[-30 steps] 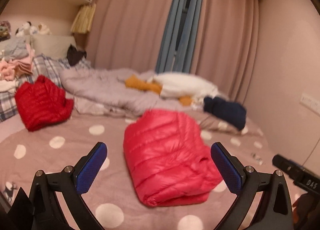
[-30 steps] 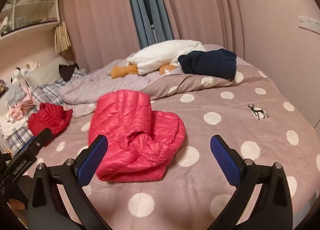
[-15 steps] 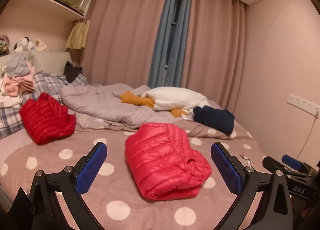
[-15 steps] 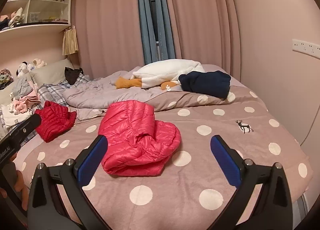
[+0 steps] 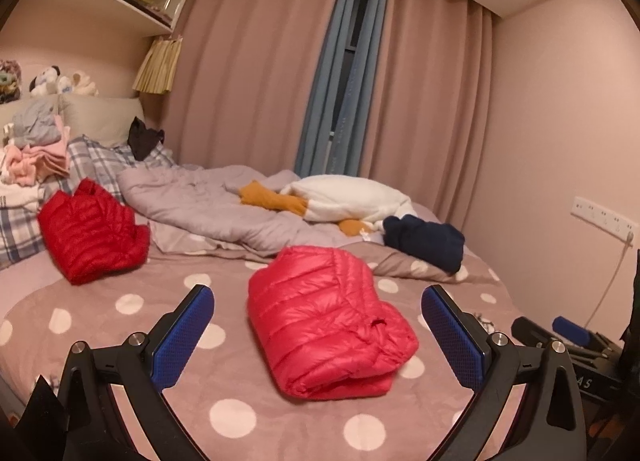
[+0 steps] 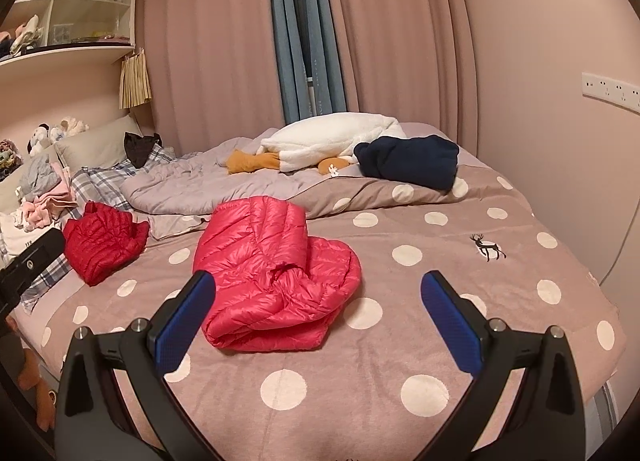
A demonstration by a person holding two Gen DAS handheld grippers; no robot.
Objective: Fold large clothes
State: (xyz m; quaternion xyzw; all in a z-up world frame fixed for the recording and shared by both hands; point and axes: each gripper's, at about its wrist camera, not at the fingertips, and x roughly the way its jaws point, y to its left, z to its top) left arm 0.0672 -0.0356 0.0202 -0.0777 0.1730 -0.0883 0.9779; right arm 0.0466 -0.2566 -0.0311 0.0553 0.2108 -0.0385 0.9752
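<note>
Pink jacket (image 5: 326, 319): folded bundle on the polka-dot bedspread (image 6: 400, 341), nearer than the red jacket (image 5: 90, 233).
Left gripper (image 5: 318, 335): wide, empty, now pulled back.
Right gripper (image 6: 318, 321): wide, empty, likewise retreated.
Meaning: this fold looks finished.

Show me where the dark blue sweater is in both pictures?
Left wrist view: the dark blue sweater lies right of centre, on the bed behind the pink puffy jacket.
Right wrist view: the sweater lies upper right of centre.
Shared landmark: the white goose plush, right beside it.
</note>
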